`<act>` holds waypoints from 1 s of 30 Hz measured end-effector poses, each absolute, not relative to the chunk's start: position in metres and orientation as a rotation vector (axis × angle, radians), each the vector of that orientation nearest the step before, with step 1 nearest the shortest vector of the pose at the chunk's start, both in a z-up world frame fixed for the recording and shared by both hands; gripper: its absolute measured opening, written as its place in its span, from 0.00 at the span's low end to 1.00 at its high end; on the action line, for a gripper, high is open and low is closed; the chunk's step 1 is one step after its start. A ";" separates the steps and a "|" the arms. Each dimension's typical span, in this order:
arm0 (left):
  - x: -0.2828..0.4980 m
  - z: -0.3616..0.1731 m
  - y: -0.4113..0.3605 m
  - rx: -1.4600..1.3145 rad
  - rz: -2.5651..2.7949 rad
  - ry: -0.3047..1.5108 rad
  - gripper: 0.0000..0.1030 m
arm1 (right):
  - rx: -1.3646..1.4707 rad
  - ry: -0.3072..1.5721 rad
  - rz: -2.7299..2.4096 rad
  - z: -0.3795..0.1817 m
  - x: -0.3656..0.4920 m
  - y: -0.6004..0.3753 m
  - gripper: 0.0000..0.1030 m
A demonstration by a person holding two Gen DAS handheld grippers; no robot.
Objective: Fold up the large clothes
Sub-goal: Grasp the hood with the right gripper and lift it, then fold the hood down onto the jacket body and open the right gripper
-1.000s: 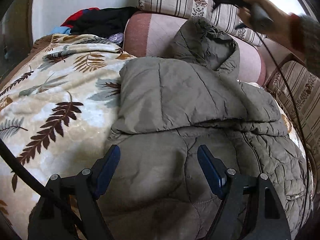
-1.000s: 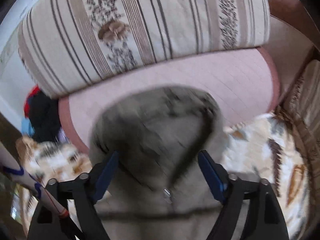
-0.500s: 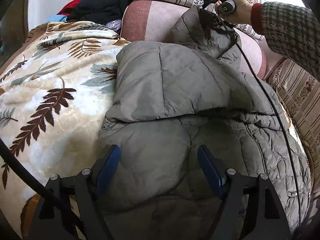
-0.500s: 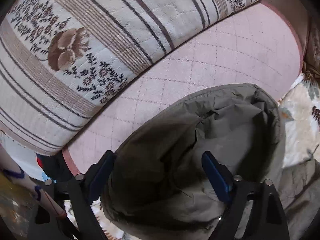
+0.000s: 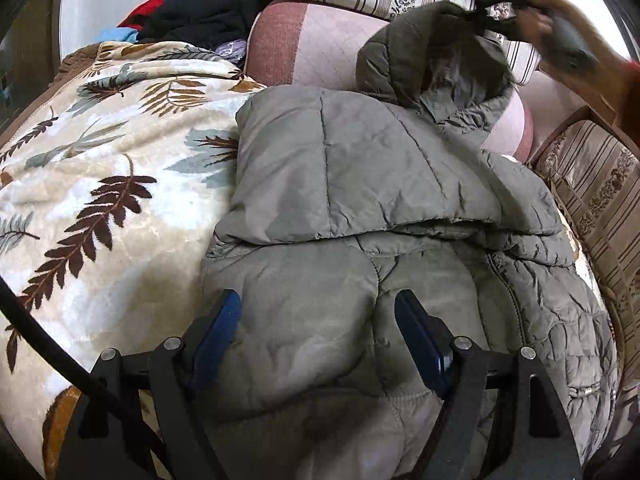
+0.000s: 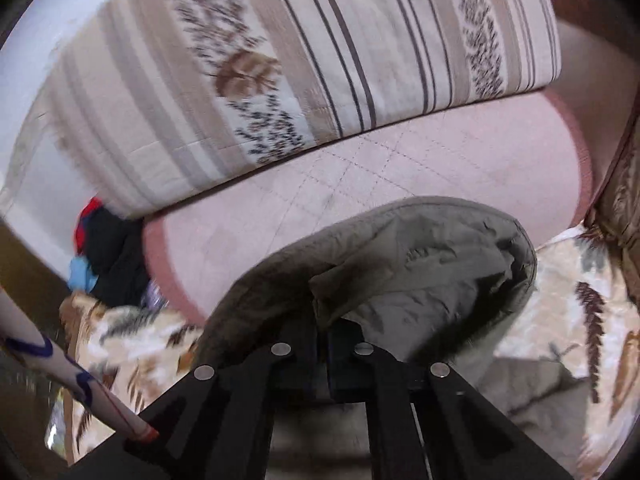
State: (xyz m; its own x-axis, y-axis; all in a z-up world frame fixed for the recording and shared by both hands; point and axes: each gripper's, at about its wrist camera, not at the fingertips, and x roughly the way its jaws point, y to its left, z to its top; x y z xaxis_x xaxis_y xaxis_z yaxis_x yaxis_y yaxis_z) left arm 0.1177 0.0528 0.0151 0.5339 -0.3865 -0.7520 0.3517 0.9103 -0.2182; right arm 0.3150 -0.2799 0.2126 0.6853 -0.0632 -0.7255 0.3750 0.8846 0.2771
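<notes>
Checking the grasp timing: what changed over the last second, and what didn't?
The right claw has just been closing: its jaws went from open around the hood to pinched shut on its edge, lifting it a little off the pink bolster. The left claw stayed open over the jacket body, which lies unchanged.

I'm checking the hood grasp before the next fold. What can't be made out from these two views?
- Right wrist view: the right gripper pads, hidden in a fold of the hood.
- Left wrist view: the hand and its gripper, motion-blurred at the frame edge.
- Left wrist view: the jacket hem, cut off behind the left gripper.
</notes>
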 end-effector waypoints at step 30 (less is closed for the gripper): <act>0.126 0.018 0.099 -0.161 -0.317 0.945 0.76 | 0.653 1.034 -0.095 0.031 0.053 -0.220 0.09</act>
State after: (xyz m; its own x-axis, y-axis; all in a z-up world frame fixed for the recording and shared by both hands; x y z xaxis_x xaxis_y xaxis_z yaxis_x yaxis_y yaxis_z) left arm 0.1259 0.0992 0.0183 0.5443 -0.3360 -0.7687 0.1965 0.9419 -0.2726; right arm 0.0533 -0.2203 0.0314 0.5255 0.2248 -0.8206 0.3701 0.8080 0.4584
